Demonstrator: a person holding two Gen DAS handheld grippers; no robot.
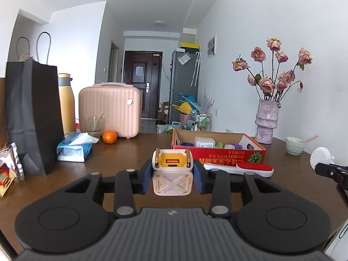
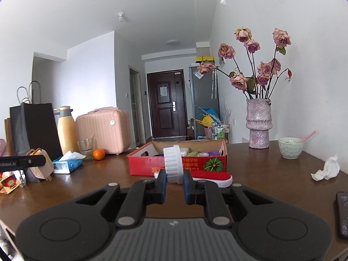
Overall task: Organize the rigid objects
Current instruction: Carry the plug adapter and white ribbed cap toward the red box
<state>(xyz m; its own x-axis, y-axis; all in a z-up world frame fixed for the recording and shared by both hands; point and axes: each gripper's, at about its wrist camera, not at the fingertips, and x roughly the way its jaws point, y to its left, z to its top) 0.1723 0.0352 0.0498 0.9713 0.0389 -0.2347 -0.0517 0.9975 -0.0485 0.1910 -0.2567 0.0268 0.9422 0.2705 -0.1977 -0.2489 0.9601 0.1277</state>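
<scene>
The brown tabletop (image 2: 271,174) carries a red cardboard box (image 1: 219,152) straight ahead of both tools, open top up, long side across the view, pretty much equally near either hand; the left tool (image 1: 171,179) is clamped on a cream-and-orange charger plug (image 1: 171,171), prongs pointing up; the right tool (image 2: 175,183) is pinched on a white ribbed disc (image 2: 173,164), standing on edge, so both look ready to go in the box.
</scene>
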